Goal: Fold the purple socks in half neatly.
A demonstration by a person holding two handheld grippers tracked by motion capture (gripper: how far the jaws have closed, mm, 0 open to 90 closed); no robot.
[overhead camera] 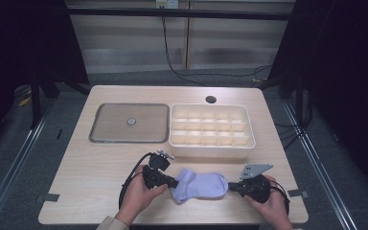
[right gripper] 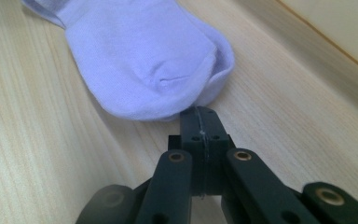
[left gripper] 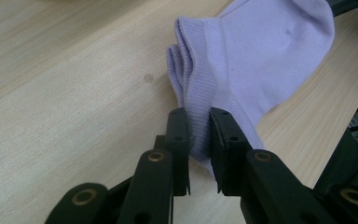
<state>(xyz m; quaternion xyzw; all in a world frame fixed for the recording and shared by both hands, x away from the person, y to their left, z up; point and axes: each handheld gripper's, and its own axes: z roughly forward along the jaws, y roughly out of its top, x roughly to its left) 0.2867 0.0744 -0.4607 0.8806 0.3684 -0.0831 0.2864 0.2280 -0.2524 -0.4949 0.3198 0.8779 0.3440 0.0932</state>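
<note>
A pale lavender sock (overhead camera: 200, 186) lies flat on the wooden table near its front edge, cuff to the left and toe to the right. My left gripper (overhead camera: 175, 183) is at the cuff end. In the left gripper view its jaws (left gripper: 199, 126) pinch the ribbed cuff edge of the sock (left gripper: 261, 51) between the pads. My right gripper (overhead camera: 230, 186) sits at the toe end. Its jaws (right gripper: 199, 112) are pressed together, and their tips touch the rim of the sock's toe (right gripper: 140, 56). I cannot tell whether any fabric is caught there.
A white divided organizer box (overhead camera: 211, 152) stands just behind the sock. To its left lies a flat grey tray (overhead camera: 110, 124) with a small round knob (overhead camera: 131, 121) at its centre. A cable hole (overhead camera: 211, 99) is at the table's back. Bare wood lies left of the sock.
</note>
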